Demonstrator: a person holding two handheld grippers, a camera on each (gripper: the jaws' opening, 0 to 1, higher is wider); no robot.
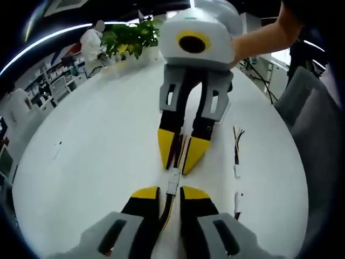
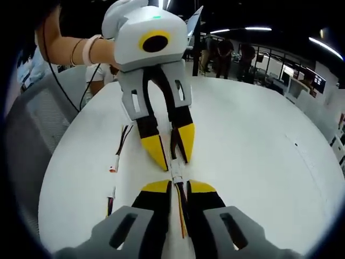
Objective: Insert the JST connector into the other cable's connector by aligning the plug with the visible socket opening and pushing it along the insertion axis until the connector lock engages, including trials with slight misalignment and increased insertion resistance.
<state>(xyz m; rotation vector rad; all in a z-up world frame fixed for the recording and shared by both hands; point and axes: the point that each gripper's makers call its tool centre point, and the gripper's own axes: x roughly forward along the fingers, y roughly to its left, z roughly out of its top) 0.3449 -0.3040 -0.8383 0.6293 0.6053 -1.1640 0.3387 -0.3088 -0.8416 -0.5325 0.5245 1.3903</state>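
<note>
Two grippers tip to tip, left gripper (image 1: 171, 190) and right gripper (image 2: 179, 186) jaws clamping joined connector (image 1: 173, 181) cables

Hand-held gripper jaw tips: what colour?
Yellow tips on black jaws, on both the left hand-held gripper and the right hand-held gripper. Clearest in the right gripper view.

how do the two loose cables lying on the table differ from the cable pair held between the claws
The two loose cables lie untouched on the white table, off to one side; the held cable pair is pinched between the left claw and the right claw. The loose cables lie apart, end to end; the held pair's white connectors meet in one line. Both sets have thin multicoloured wires ending in small white connectors.
</note>
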